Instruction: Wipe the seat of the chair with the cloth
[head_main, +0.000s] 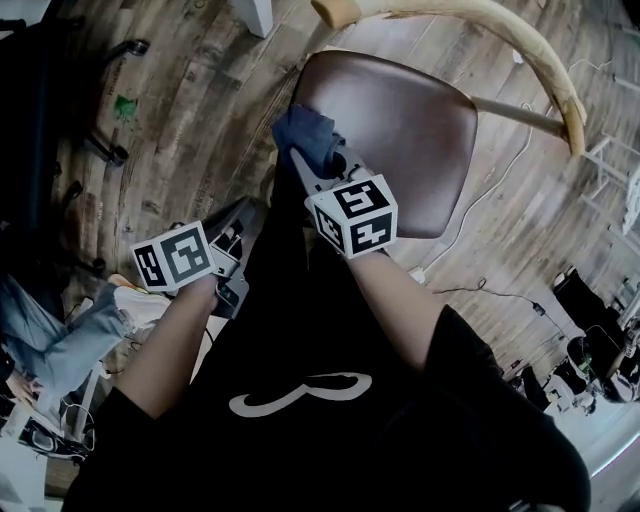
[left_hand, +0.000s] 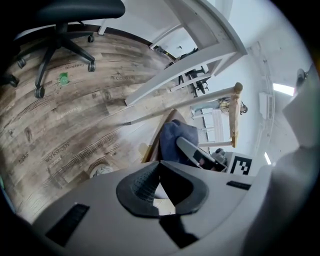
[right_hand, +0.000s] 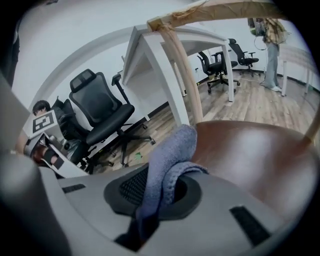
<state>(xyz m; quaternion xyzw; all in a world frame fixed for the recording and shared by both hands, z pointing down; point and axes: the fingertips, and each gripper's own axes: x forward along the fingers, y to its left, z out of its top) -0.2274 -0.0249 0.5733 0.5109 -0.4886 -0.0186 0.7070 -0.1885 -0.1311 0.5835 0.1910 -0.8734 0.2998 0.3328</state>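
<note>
Wiping looks barely begun: right hand-held gripper (right_hand: 160, 195) pinches the cloth (head_main: 305, 135) at the seat's (head_main: 410, 140) left edge, the rest yet to cover, while left hand-held gripper (left_hand: 160, 185) hangs pressed together, empty.

The person wears a black short-sleeved T-shirt (head_main: 330, 420) with a white curled emblem on the chest. The left gripper (left_hand: 161, 186) and right gripper (right_hand: 160, 190) look alike: each has a smooth pale grey shell, a black ribbed rubber lining round the claw's mouth, and a dark rectangular slot to either side of the claw. Behind each claw sits a white marker cube (head_main: 352, 215) printed with bold black squares.
</note>
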